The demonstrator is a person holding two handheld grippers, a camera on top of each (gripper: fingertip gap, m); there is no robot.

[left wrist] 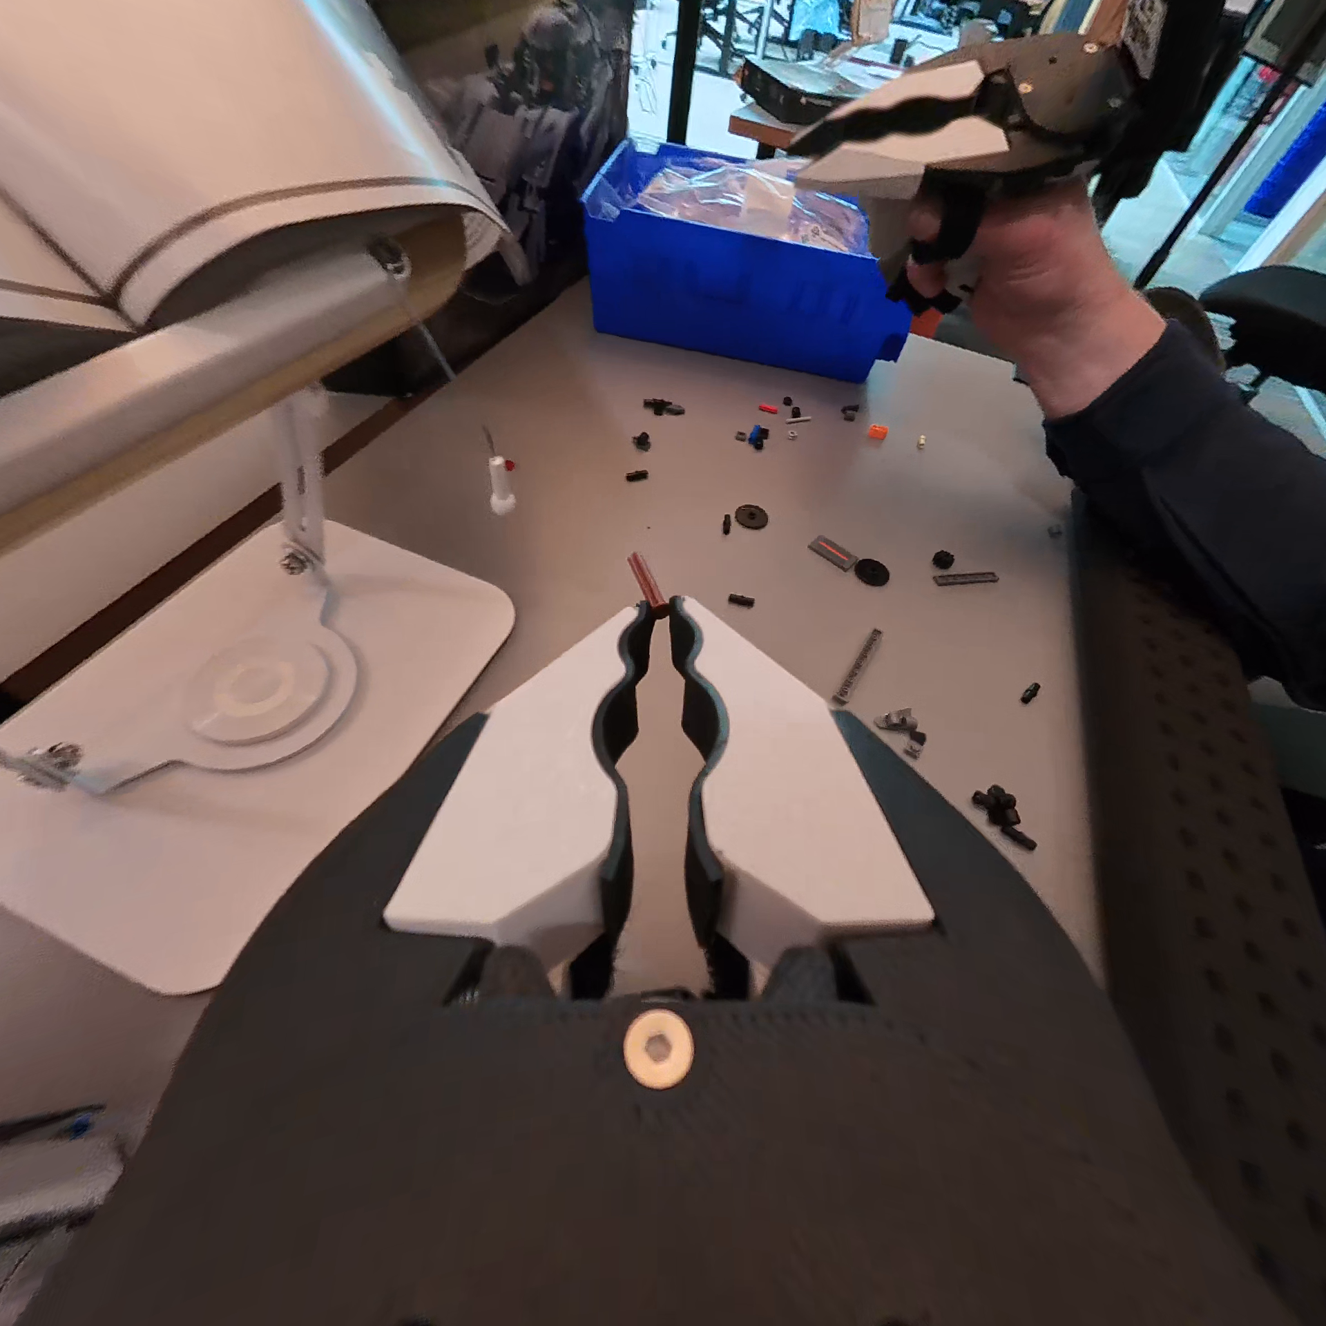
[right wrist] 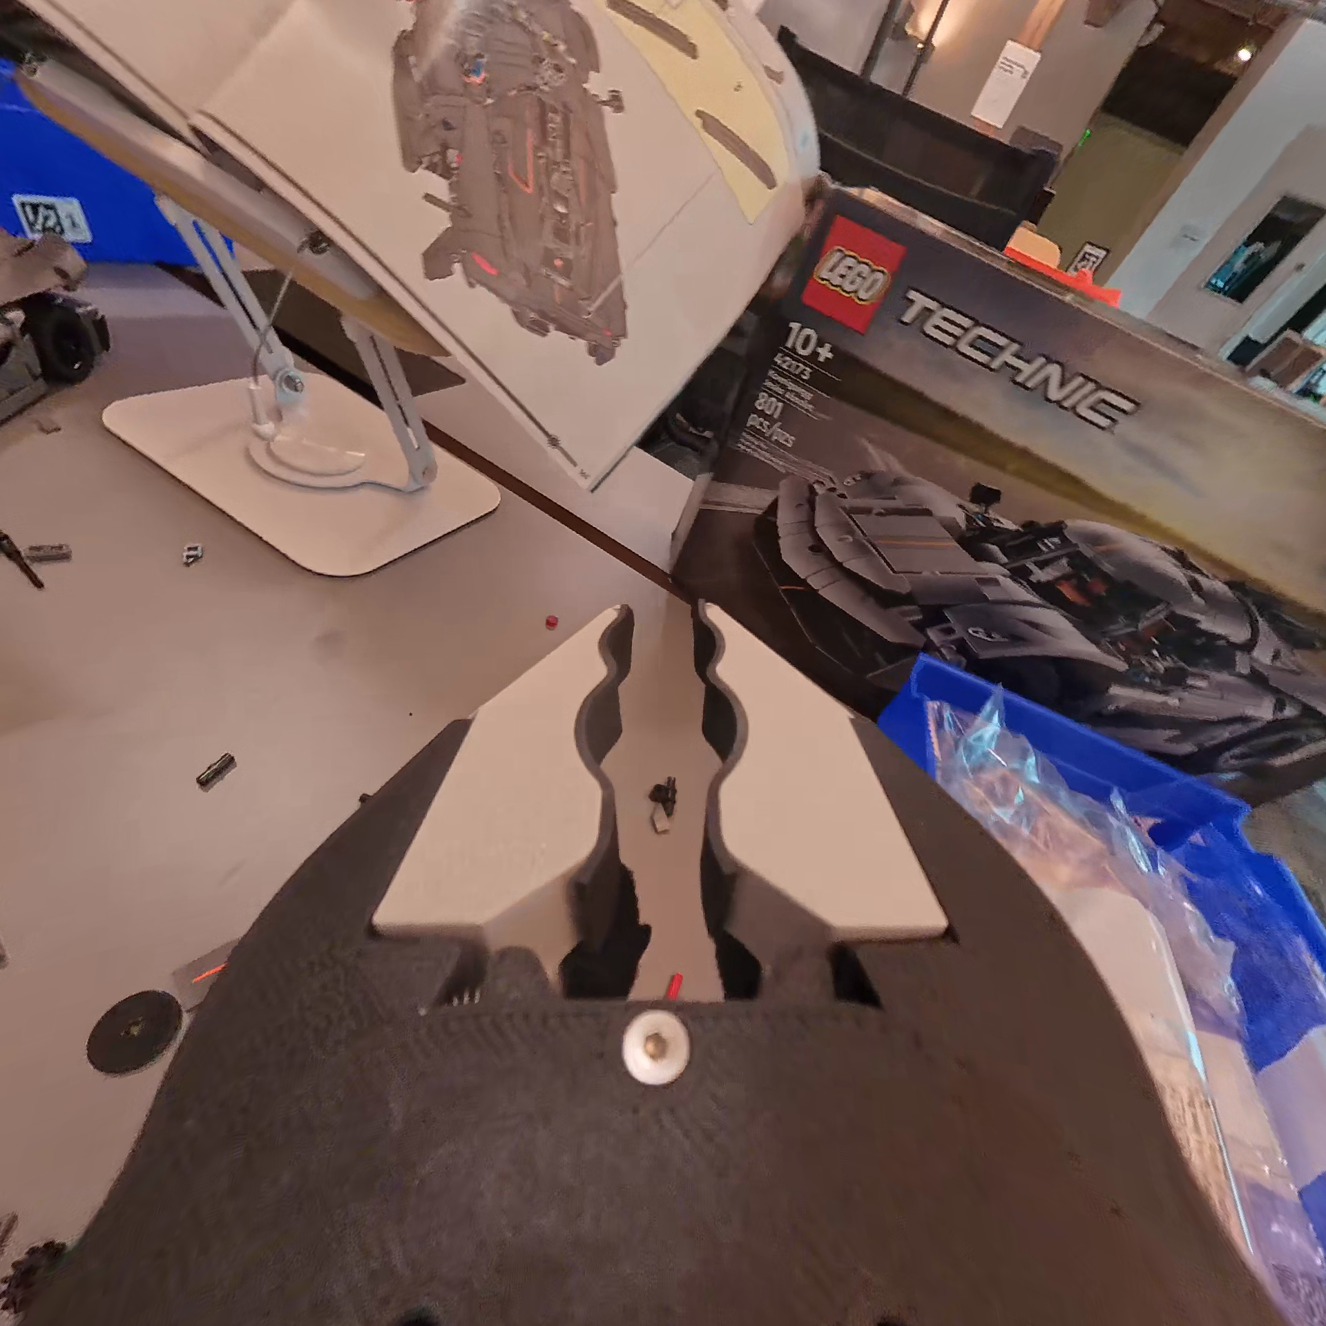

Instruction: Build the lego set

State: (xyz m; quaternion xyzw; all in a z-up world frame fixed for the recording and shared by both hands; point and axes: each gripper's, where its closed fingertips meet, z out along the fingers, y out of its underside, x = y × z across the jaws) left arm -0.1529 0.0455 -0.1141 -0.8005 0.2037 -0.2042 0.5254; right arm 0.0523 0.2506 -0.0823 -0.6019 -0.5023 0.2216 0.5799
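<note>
- Grey table (left wrist: 574,373), left wrist view: the left gripper (left wrist: 661,610) has its fingers nearly together, pinching a short dark red pin (left wrist: 641,582) at the tips. The pin sticks out upward beyond the tips.
- Small loose parts (left wrist: 803,516) lie scattered on the table ahead and to the right: black pins, two black discs, grey beams, one orange piece.
- A blue bin (left wrist: 725,301) with a clear plastic bag inside stands at the far side of the table.
- A white stand (left wrist: 301,689) at left carries an open instruction booklet (left wrist: 215,172).
- The right gripper (left wrist: 811,154) is raised at upper right, held in a hand (left wrist: 1033,287); its fingers look narrow.
- Right wrist view: the right gripper (right wrist: 660,610) has its fingers narrowly apart with nothing between them. A small black part (right wrist: 661,795) lies on the table below the gap.
- The set's box (right wrist: 1004,516) stands ahead at right, with the blue bin (right wrist: 1062,760) just in front of it. The booklet (right wrist: 502,215) on its stand (right wrist: 316,502) is at upper left.
</note>
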